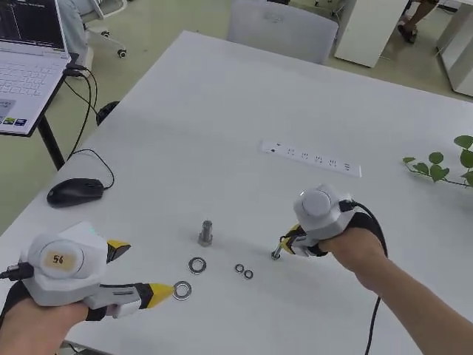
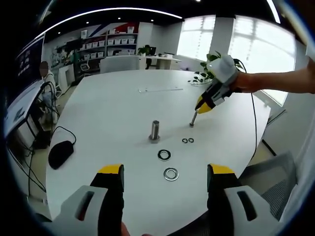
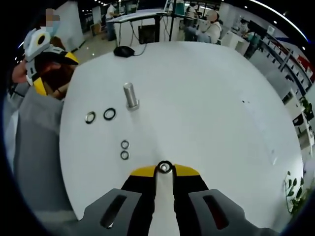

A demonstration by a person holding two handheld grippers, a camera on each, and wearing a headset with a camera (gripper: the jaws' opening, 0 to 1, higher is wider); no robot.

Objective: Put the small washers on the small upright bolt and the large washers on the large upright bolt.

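Dull steel, the small bolt point(image 1: 276, 254) stands upright on the smooth white table point(image 1: 222, 126), clenched between the yellow-tipped jaws of the right gripper point(image 1: 284, 244). Two thin small washers point(image 1: 244, 271) lie flat side by side just left of that gripper. The thicker large bolt point(image 1: 205, 233) stands further left. Two large washers point(image 1: 197, 265) lie ahead of the left gripper point(image 1: 144, 270), whose jaws are spread wide, one ring right at a fingertip. A power strip point(image 1: 310, 157) lies well beyond the right gripper, across bare tabletop.
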